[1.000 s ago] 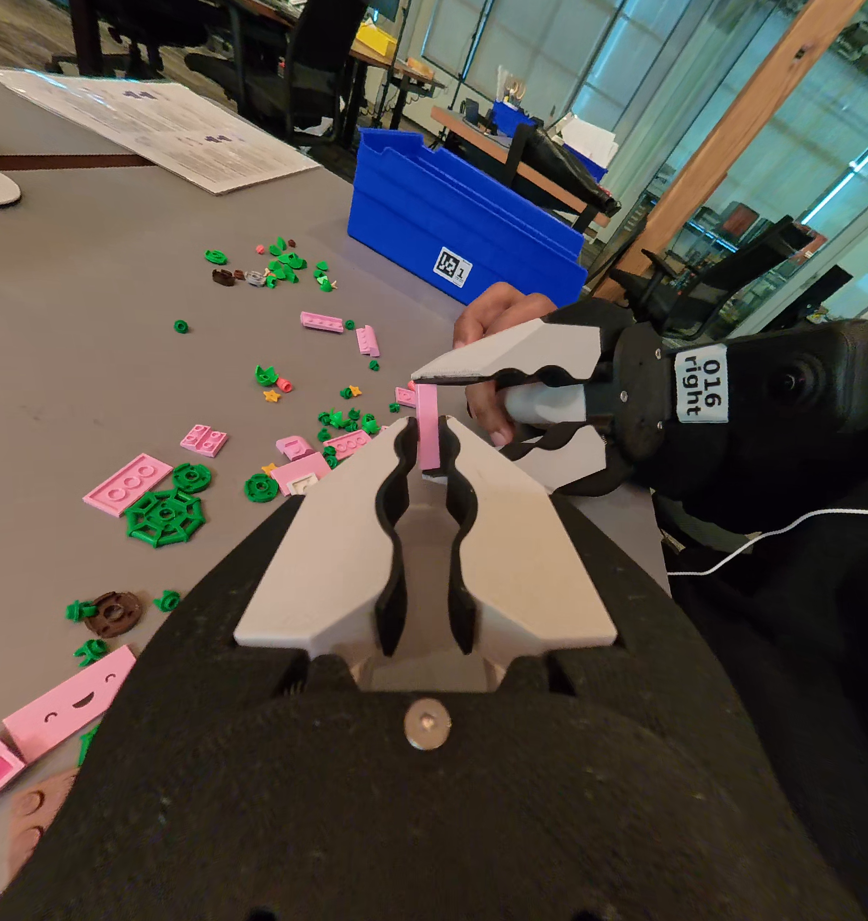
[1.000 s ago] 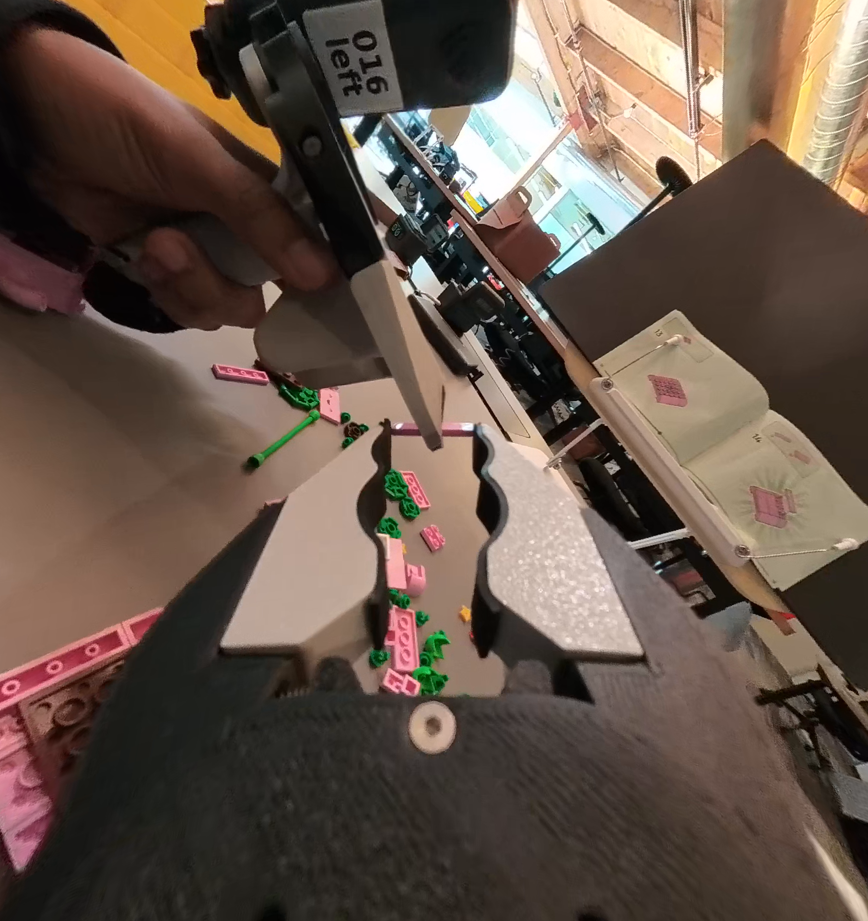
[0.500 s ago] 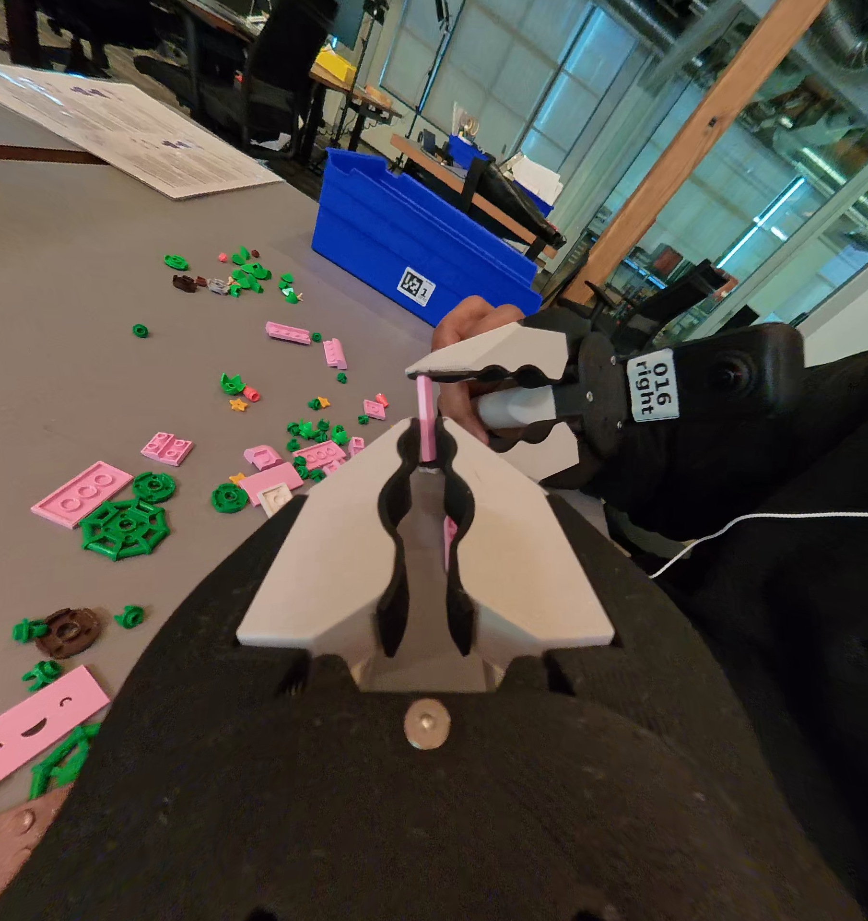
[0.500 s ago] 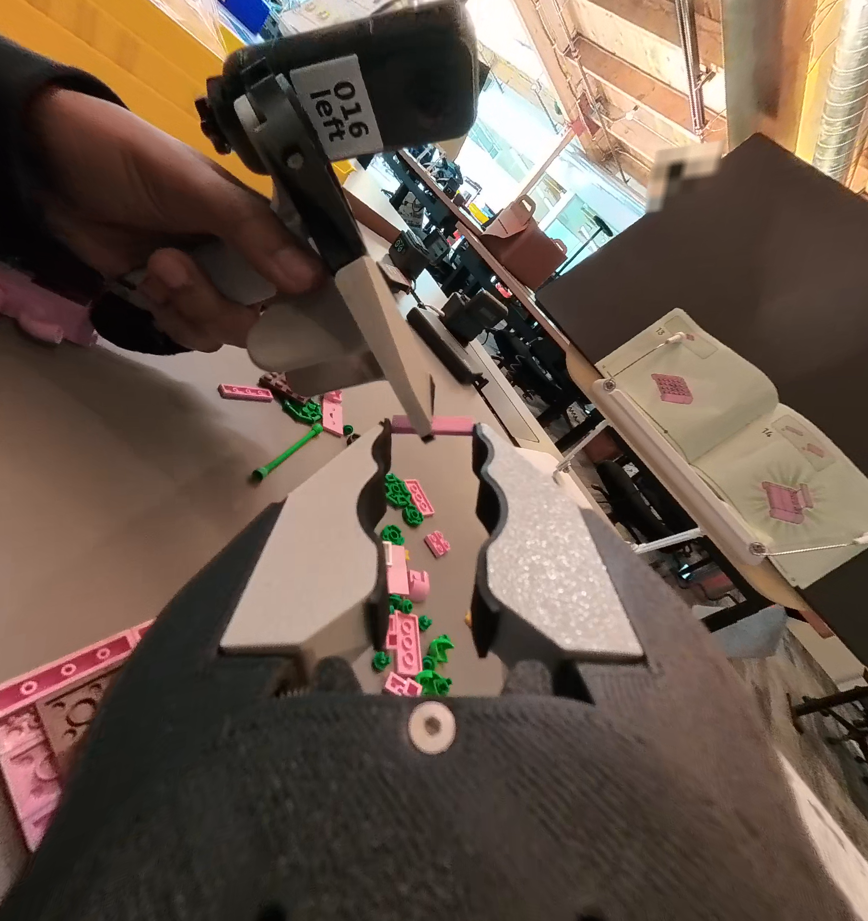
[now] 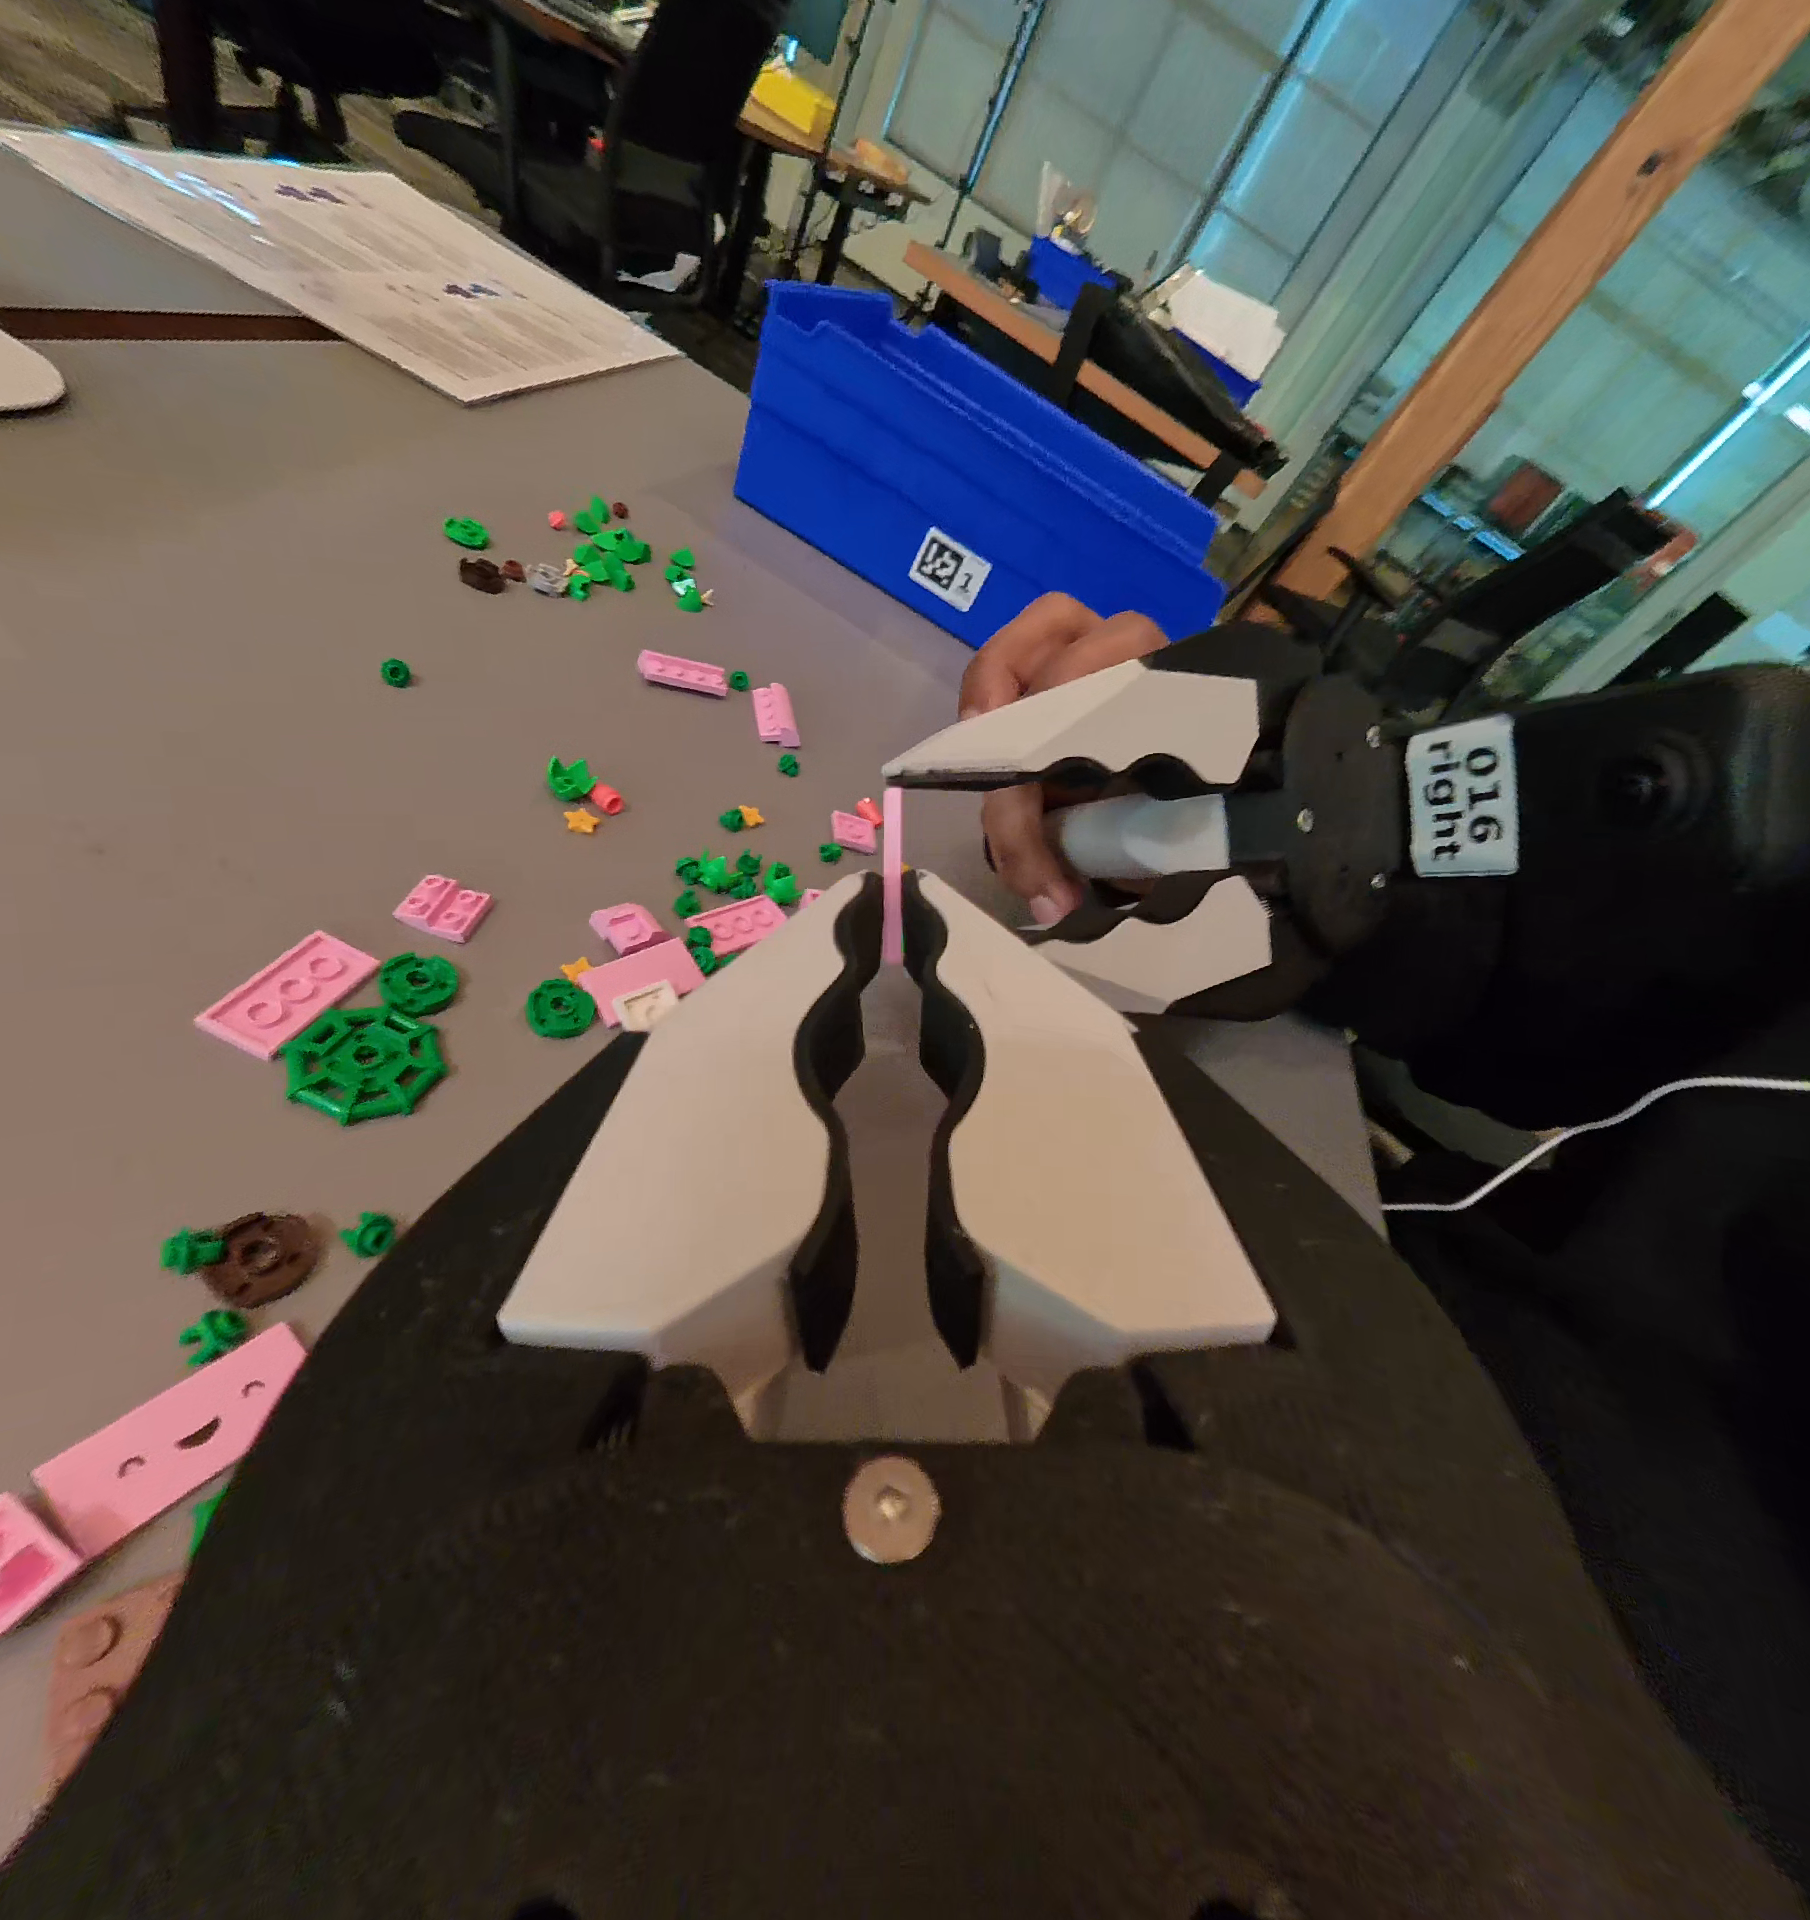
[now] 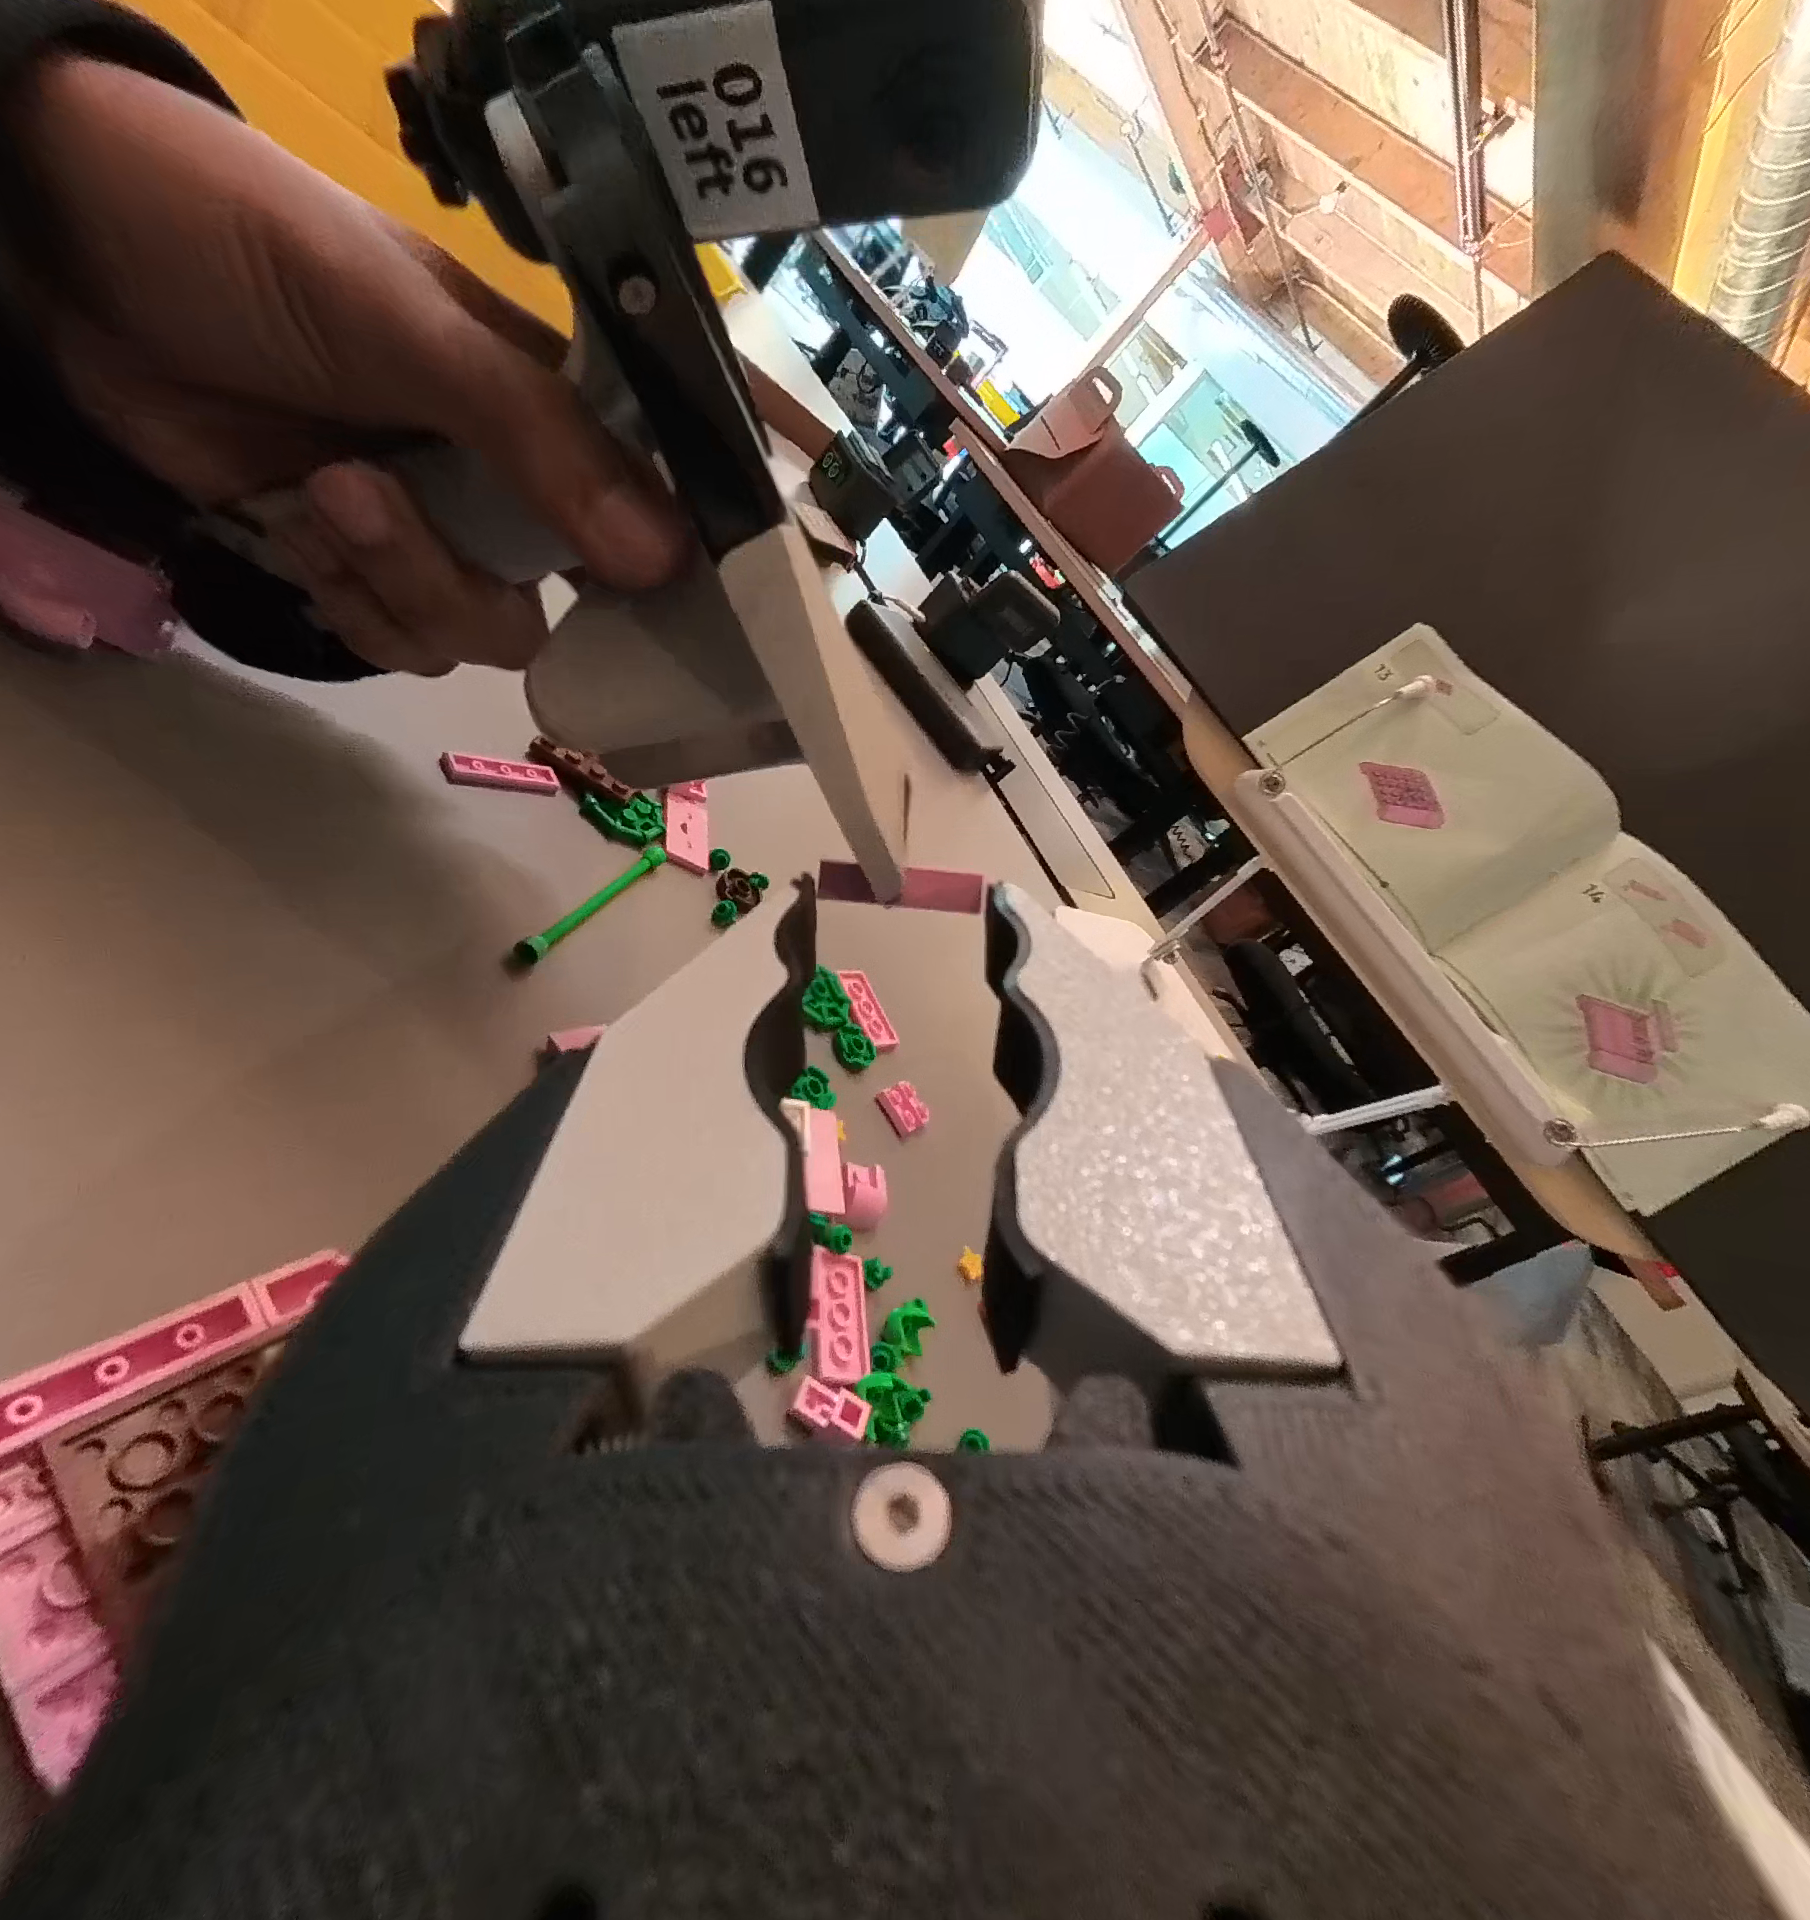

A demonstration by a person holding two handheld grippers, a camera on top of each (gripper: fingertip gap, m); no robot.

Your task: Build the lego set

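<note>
A thin pink plate (image 5: 893, 883) is held in the air between both grippers. My left gripper (image 5: 888, 894) is shut on its flat faces, and the plate shows edge-on between the tips. My right gripper (image 6: 901, 899) has the plate (image 6: 932, 890) spanning from one fingertip to the other, gripped by its ends. In the left wrist view the right gripper (image 5: 984, 862) comes in from the right, its upper finger (image 5: 1067, 727) touching the plate's top. Loose pink and green pieces (image 5: 714, 914) lie on the grey table (image 5: 153, 727) below.
A blue bin (image 5: 968, 520) stands at the back by the table edge, and a printed sheet (image 5: 361, 270) lies far left. A partly built pink and brown base (image 6: 59, 1507) lies near left. An open instruction booklet (image 6: 1566, 966) rests on a stand. The grippers are tip to tip, or close to it.
Both grippers stayed locked together on the plate while shifting slightly over the table. In the left wrist view the plate has turned from partly face-on to edge-on.
</note>
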